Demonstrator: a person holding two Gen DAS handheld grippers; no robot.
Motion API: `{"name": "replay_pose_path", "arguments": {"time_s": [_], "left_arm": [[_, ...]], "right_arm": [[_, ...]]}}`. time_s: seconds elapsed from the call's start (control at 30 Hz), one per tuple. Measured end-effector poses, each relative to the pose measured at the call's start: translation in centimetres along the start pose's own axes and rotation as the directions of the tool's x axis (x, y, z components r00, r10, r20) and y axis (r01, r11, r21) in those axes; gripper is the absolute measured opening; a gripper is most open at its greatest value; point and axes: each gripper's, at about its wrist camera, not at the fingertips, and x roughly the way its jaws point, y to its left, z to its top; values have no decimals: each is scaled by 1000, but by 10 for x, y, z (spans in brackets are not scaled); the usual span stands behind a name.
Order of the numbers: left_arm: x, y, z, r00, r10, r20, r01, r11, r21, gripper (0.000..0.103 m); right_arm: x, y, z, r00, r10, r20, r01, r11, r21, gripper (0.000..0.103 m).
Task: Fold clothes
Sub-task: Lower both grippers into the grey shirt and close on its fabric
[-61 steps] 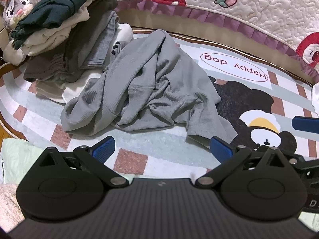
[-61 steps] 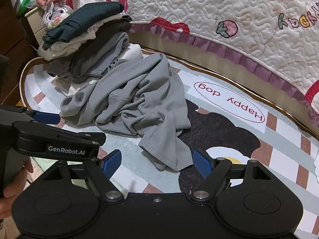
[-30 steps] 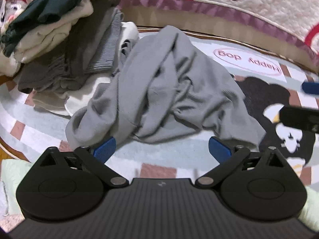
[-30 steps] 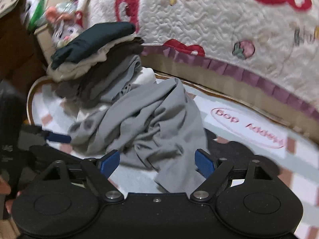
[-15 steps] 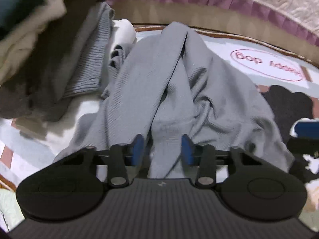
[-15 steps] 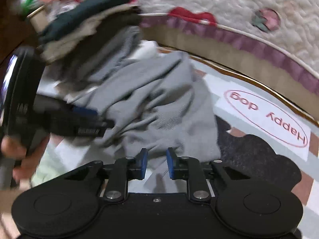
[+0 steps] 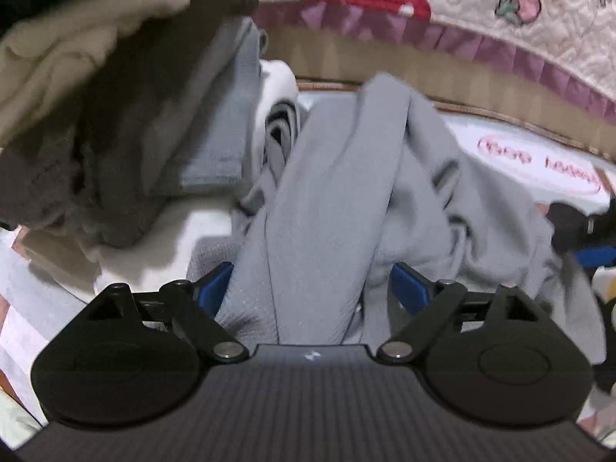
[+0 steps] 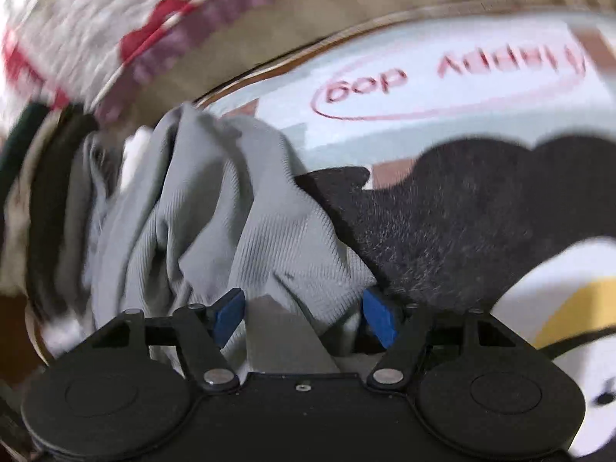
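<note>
A crumpled grey ribbed garment (image 7: 346, 200) lies on the printed rug (image 7: 539, 154). My left gripper (image 7: 312, 292) is open, its blue pads either side of a long fold of the garment that runs between them. My right gripper (image 8: 304, 313) is open too, with the garment's near edge (image 8: 246, 231) bunched between its pads, right at the black dog print on the rug (image 8: 462, 208). The right view is tilted and blurred. The right gripper's blue pad shows at the right edge of the left wrist view (image 7: 593, 256).
A stack of folded clothes (image 7: 127, 88) in beige, brown and grey rises at the left, close to the garment. A quilted bedspread with a purple frill (image 7: 462, 38) hangs behind the rug's far edge. A pink "Happy dog" oval (image 8: 442, 81) is printed on the rug.
Both grippers have pushed forward onto the grey garment. Half a second ago their jaws were nearly closed; now both stand wide with cloth between the pads. The right view has rolled sideways.
</note>
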Motion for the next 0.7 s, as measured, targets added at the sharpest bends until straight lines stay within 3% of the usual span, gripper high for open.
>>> {"name": "replay_pose_path", "arguments": {"time_s": [0.13,0.23,0.3,0.37,0.4,0.43,0.47,0.53,0.57,0.6,0.7], "left_arm": [[15,-8,-9,991,-107,-83,112,992,61,96],[21,-17,-12,994,-85,-70,92,991,100,96],[23,-20,-13,997,-77,-33,80,989,124,97],[26,-23,-14,998,-57,1,56,987,149,99],[27,-24,-14,999,-52,6,50,988,146,98],[27,-23,-11,998,-56,11,54,990,131,94],[27,-23,-9,998,-63,16,61,991,118,87],[24,-21,-5,994,-105,22,102,991,88,52],[22,-20,-2,992,-127,22,125,990,72,45],[22,-19,0,990,-143,15,142,988,60,31],[12,-21,5,987,-157,16,156,986,57,20]], "right_arm": [[15,-15,-1,997,74,-4,-73,985,157,77],[24,-14,-4,991,129,26,-131,962,241,78],[31,-7,-3,986,162,28,-164,954,249,73],[37,7,-2,985,170,12,-169,968,187,53],[41,14,-2,984,176,3,-174,973,152,27],[45,19,-4,981,196,-8,-193,972,137,14],[50,24,-7,977,214,-20,-210,970,123,13],[55,35,-14,969,242,-42,-237,966,99,10],[54,40,-17,965,259,-48,-254,964,79,10],[52,44,-20,960,275,-54,-271,961,58,10],[34,52,-26,944,324,-53,-324,946,7,9]]}}
